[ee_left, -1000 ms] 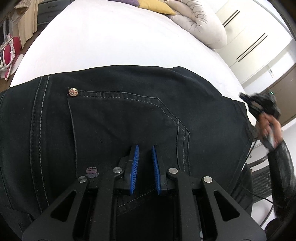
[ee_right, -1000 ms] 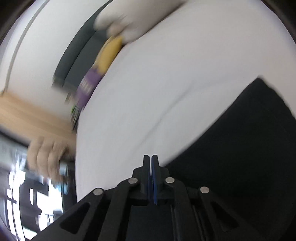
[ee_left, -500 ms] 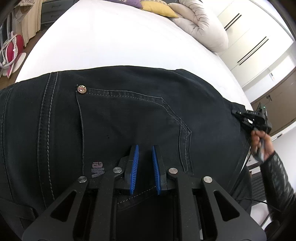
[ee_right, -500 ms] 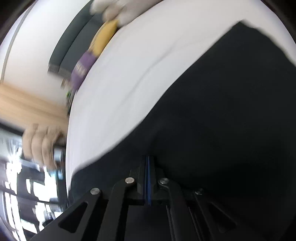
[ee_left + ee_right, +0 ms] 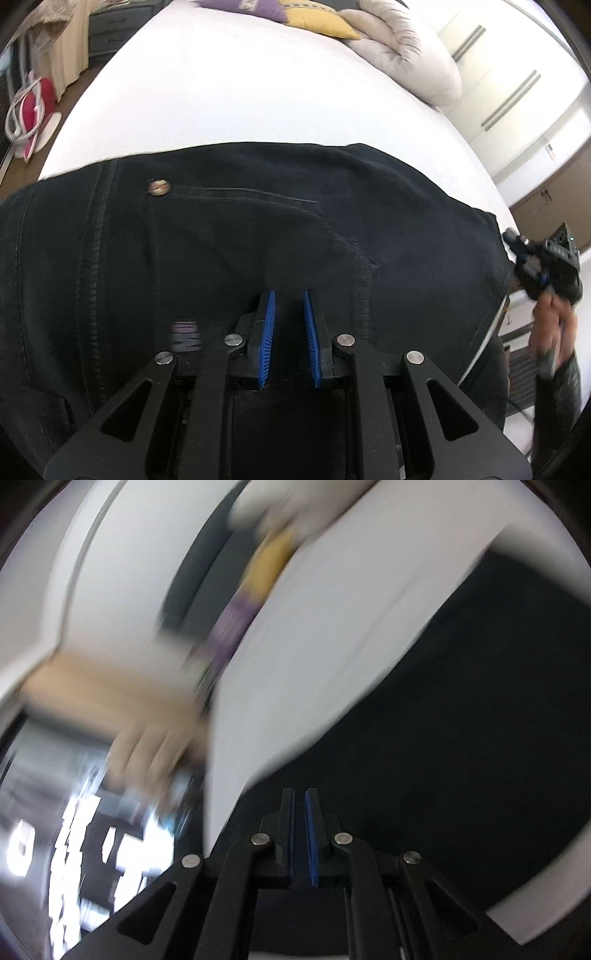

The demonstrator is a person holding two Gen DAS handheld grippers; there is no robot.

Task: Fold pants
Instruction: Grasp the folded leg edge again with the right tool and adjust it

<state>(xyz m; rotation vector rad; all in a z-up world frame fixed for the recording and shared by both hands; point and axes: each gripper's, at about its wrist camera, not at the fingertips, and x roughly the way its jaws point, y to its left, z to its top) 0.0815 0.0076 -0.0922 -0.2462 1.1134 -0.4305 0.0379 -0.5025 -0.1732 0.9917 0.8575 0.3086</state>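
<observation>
Left wrist view: the black denim pants (image 5: 258, 240) are spread flat across the near part of the white-sheeted bed (image 5: 240, 92), filling most of the lower frame. You can see a small round metal rivet (image 5: 158, 187) at a pocket corner and a little pinkish label (image 5: 186, 336) down near the tongs. The left tongs (image 5: 289, 328) hang right over the fabric with their blue pads parted by a narrow gap, nothing between them. Off at the right edge of the pants, the right tongs (image 5: 517, 243) show up small, held in a bare hand (image 5: 554, 328) right at the hem corner; can't tell their state from here. Farther up the bed sit a puffy beige duvet (image 5: 406, 59), a yellow cushion (image 5: 321, 22) and a purple cushion (image 5: 240, 5). A red and white bag (image 5: 31, 110) sits on the floor to the left.

Right wrist view: super blurry. The right tongs (image 5: 300, 834) have their blue pads nearly together, just a sliver of a gap, and I can't make out any cloth pinched in there. The dark pants (image 5: 461, 720) fill the right side, with white bed (image 5: 314, 646) beyond them. The cushions are just yellow and purple smears.
</observation>
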